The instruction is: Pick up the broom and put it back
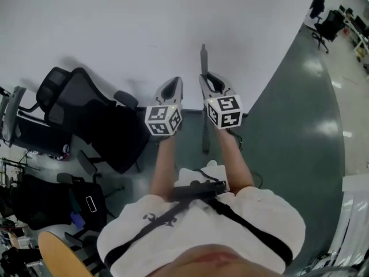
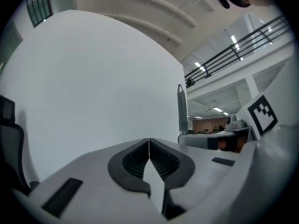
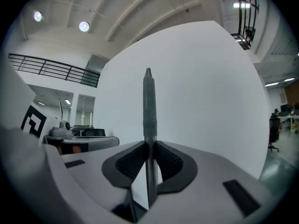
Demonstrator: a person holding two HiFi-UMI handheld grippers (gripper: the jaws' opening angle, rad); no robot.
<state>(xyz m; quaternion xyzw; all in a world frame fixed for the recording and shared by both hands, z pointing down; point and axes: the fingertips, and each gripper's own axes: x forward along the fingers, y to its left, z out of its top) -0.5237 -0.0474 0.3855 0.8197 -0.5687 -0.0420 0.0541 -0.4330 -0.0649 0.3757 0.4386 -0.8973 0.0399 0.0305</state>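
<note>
The broom's grey handle (image 1: pixel 203 62) stands upright in front of me, and its lower part (image 1: pixel 205 137) runs down past my right forearm. My right gripper (image 1: pixel 211 83) is shut on it. In the right gripper view the handle (image 3: pixel 149 106) rises straight up out of the dark pads (image 3: pixel 133 161), which press on it from both sides. The left gripper (image 1: pixel 171 89) is held level beside the right one, shut with nothing in it. Seen from the left gripper (image 2: pixel 149 148), the handle (image 2: pixel 181 108) stands to its right. The broom's brush end is hidden.
A large white wall panel (image 1: pixel 144 27) stands close ahead of both grippers. Black office chairs (image 1: pixel 86 117) crowd the left side. Green floor (image 1: pixel 294 131) stretches to the right, with more chairs (image 1: pixel 326 22) far off. A round wooden tabletop (image 1: pixel 57 258) lies at the lower left.
</note>
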